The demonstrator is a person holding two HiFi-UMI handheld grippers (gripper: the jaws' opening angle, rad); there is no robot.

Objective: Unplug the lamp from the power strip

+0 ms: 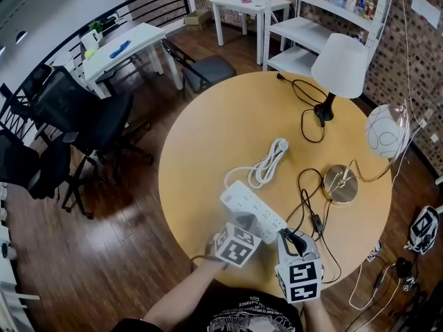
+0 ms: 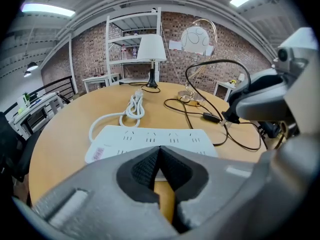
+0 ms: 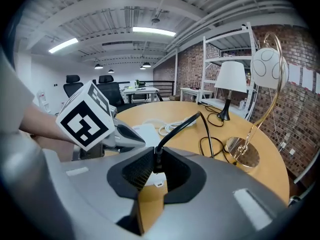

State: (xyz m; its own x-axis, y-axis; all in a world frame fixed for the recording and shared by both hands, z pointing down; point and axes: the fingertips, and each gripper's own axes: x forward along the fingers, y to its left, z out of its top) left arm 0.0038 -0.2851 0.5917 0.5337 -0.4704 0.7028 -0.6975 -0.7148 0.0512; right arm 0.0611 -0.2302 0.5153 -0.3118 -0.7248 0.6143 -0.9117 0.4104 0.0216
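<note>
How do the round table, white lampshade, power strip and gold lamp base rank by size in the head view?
Round table
white lampshade, though it stands nearer the camera
power strip
gold lamp base

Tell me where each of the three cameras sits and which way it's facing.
Head view: on the person's head, looking steeply down at the round table; a forearm, left gripper and right gripper show.
Left gripper view: on the left gripper, facing across the power strip; its shut fingers show.
Right gripper view: on the right gripper, facing across the table; its fingers hold a black plug.
Shared: all see the white-shade lamp.
</note>
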